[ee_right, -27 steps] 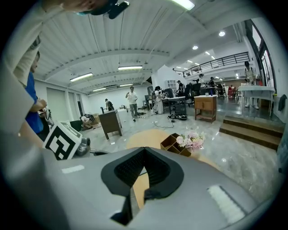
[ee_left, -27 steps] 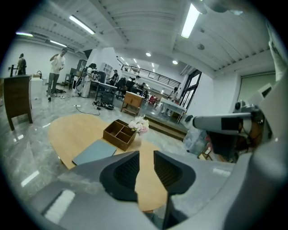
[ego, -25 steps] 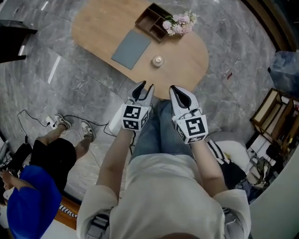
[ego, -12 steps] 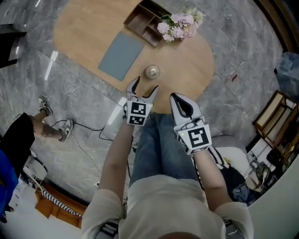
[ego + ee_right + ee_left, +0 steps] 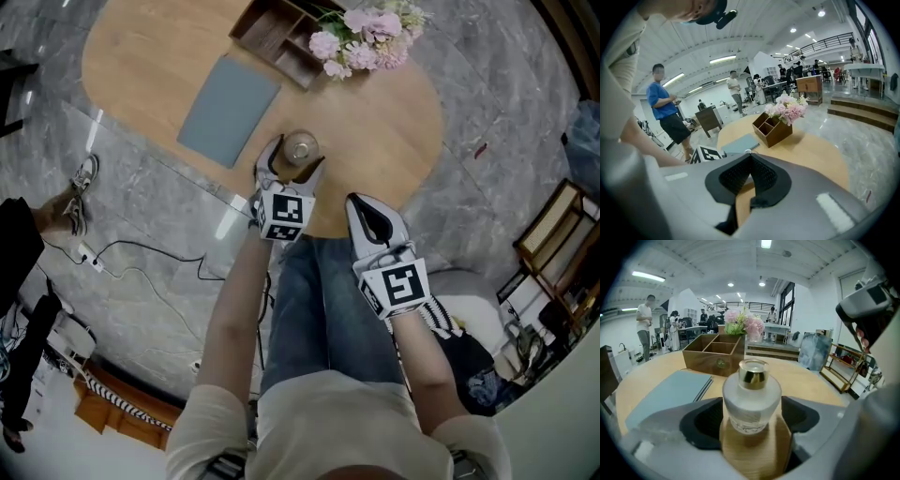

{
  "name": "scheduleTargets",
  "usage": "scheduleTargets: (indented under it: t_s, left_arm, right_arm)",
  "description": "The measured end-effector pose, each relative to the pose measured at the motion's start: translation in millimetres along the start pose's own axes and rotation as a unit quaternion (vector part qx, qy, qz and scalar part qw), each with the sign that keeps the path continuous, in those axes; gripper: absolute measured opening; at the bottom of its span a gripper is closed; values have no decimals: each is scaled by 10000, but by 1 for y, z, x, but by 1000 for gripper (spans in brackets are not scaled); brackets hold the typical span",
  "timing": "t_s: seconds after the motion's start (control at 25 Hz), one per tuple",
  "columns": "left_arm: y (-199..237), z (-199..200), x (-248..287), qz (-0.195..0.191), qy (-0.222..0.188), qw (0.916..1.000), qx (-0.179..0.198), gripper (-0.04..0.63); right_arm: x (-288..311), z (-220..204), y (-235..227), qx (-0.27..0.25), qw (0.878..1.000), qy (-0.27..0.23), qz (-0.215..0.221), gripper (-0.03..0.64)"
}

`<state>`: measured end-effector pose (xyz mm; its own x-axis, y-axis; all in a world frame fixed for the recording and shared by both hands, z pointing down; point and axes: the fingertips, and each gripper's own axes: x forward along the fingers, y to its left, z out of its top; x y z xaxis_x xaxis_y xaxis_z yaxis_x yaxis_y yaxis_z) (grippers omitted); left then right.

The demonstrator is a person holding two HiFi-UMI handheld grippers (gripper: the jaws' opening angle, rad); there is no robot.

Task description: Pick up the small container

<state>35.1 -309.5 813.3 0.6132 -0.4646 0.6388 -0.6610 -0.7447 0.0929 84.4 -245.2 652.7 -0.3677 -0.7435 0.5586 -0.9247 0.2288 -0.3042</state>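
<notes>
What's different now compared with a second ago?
The left tool reached forward over the table, its jaws opening, and now straddles the small bottle without gripping it. The right tool stayed shut near the table edge; the bottle, grey pad and wooden box kept their places.

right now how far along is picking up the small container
Done: the small container stands on the table between the jaws of the left gripper. In hand: those jaws are opening, clear of it. Left: close and lift. The right gripper is shut, idle.
</notes>
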Motion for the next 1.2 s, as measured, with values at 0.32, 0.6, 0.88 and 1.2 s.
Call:
scheduleTargets:
  t_s: [0.32,0.6,0.88,1.2]
  left_arm:
    - [4,1,28,39,75,9994,336,390]
    - [5,0,28,125,165,9985,503,342]
    - [0,-9,16,59,314,9989,348,342]
    - [-14,-7,-35,48,200,9997,127,341]
  right_arm:
    - [6,-21,-9,128,9998,136,4,2]
    - [6,-21,-11,171,9998,106,-35,2]
    - [-2,-20,-4,140,9999,67,-58,2]
    - [-23,-8,13,71,9996,-178,-202,2]
